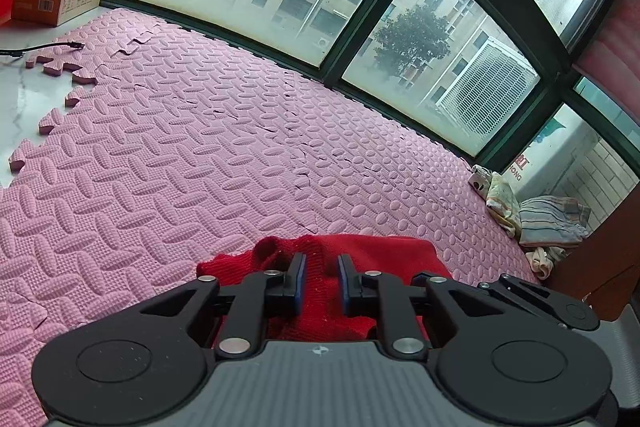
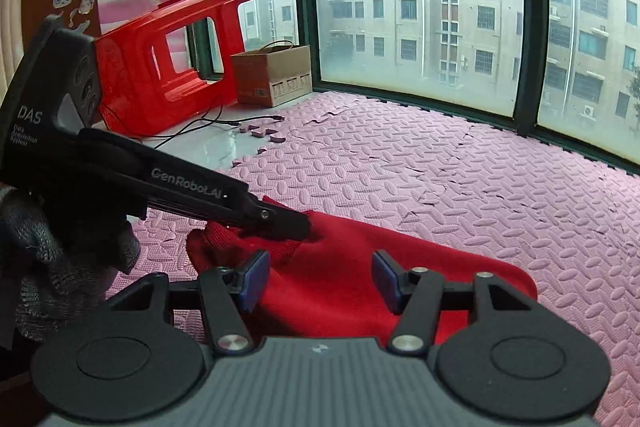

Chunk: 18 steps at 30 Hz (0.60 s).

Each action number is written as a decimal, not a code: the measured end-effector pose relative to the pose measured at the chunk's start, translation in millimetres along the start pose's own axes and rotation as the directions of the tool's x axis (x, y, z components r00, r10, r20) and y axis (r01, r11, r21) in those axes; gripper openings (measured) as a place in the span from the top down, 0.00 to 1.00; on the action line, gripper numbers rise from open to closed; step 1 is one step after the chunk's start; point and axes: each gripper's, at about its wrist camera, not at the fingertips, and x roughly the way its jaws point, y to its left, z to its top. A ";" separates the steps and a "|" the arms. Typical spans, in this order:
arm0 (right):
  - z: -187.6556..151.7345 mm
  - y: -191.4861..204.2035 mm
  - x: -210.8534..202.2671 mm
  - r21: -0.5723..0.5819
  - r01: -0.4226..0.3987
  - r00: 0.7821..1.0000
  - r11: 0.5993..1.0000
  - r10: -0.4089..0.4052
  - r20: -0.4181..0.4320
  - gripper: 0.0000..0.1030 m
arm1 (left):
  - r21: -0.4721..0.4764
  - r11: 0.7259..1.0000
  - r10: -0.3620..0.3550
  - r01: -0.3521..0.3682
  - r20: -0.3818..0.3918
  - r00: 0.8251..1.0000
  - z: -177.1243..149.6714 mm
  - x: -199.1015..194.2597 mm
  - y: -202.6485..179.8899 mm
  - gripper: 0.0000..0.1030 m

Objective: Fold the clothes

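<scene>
Right under our left claw (image 1: 322, 277) lies the red knit (image 1: 360, 259), bunched on the pink mat (image 1: 180, 147). Its jaws stand close together with a ridge of the knit between them; they look pinched on the cloth, though a narrow strip of red shows between the pads. From the right-hand view, the left claw (image 2: 308, 227) comes in from the left, tip pressed into the knit's raised left corner.

Our right claw (image 2: 320, 281) hangs about half open over the near edge of the red knit (image 2: 400, 267), the cloth showing between the jaws but the pads not touching it. We hold nothing with it.

Beyond the left claw and to its right, folded towels (image 1: 548, 223) sit in the mat's corner. Far ahead and left of the right claw stand a cardboard box (image 2: 272, 75) and a tipped red stool (image 2: 168, 67), with a black cable (image 2: 224, 123) on the bare white floor beside them. Windows (image 2: 416, 27) run along the mat's far edge.
</scene>
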 end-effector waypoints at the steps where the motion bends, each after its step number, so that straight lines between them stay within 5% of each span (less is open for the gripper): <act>1: -1.2 4.6 2.3 -0.011 0.004 1.000 1.000 -0.004 -0.001 0.44 | 0.002 1.000 0.002 -0.002 0.000 1.000 -0.4 -0.1 0.2 0.82; 8: -18.3 11.8 10.0 -0.005 0.020 1.000 1.000 -0.020 -0.016 0.46 | -0.015 1.000 0.002 -0.002 -0.003 1.000 -3.9 2.7 6.2 0.82; 12: -8.8 12.0 -4.5 0.007 0.029 0.999 1.000 -0.030 0.046 0.46 | -0.017 1.000 -0.007 0.007 0.008 1.000 -2.9 -1.8 4.1 0.81; 18: -5.3 18.1 -1.2 0.025 -0.021 0.998 0.999 0.020 0.058 0.46 | -0.018 1.000 -0.008 0.008 0.019 1.000 -2.3 -6.3 3.6 0.80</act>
